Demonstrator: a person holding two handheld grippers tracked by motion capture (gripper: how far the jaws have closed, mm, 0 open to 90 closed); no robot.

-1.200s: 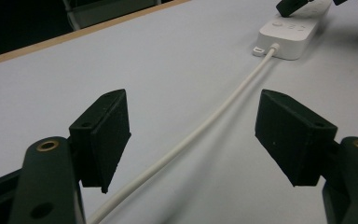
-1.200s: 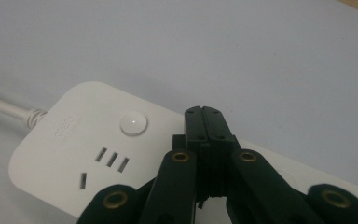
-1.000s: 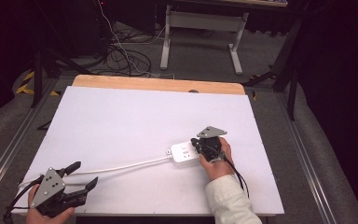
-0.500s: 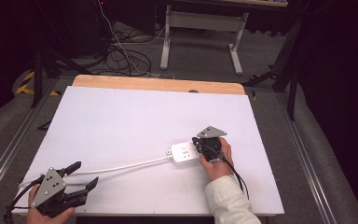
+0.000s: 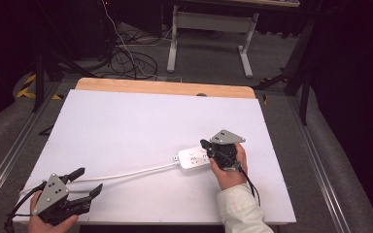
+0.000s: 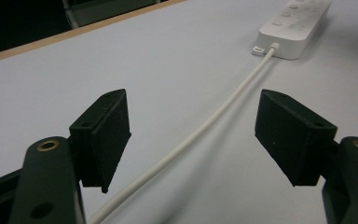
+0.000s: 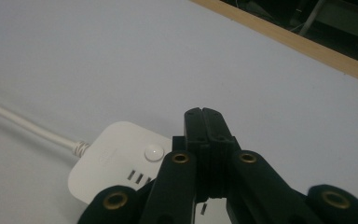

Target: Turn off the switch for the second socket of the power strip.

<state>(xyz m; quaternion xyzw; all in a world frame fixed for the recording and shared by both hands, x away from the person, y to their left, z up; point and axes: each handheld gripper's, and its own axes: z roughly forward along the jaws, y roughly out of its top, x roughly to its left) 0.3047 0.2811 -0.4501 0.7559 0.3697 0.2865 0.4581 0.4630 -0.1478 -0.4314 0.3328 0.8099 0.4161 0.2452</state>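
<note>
Closed right gripper (image 5: 206,145) rests over the power strip (image 5: 193,159); its cord (image 6: 205,128) runs lengthwise between the wide-open left gripper (image 6: 193,140) jaws

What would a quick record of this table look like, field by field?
Surface: white table with a wooden far edge
Main item: white power strip
Cord: white cord running from the strip toward the left claw
Left claw: open, jaws either side of the cord, not gripping
Right claw: shut, over the power strip
</note>
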